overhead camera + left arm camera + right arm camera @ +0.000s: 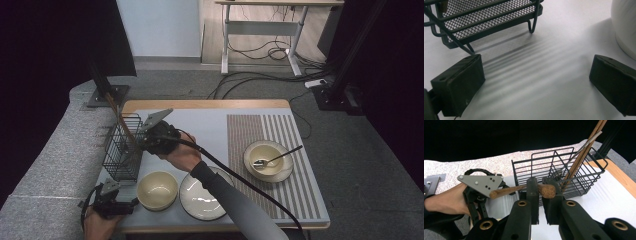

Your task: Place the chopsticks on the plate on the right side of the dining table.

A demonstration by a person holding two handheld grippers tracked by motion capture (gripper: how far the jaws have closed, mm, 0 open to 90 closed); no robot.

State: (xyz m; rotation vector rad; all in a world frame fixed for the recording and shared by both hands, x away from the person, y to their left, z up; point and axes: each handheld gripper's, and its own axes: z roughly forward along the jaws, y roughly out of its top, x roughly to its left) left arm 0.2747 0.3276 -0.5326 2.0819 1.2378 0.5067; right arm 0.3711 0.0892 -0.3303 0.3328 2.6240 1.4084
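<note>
My right gripper (540,188) is shut on a brown wooden stick (506,190) that lies crosswise between its jaws, with the thick rounded end poking out on one side. In the high view this gripper (142,145) hovers at the right side of the black wire basket (121,150). The basket (534,162) holds long wooden chopsticks (584,150) leaning up and out of it. My left gripper (534,75) rests low on the white mat with its jaws wide apart and nothing between them. It sits between a foot of the basket (486,20) and a cream bowl (624,27).
A cream bowl (157,190) and a flat plate (202,197) stand along the near edge. Another bowl (267,160) with a spoon (280,156) sits on the striped mat (280,125) at the right. A grey padded bench (55,155) borders the table's left side.
</note>
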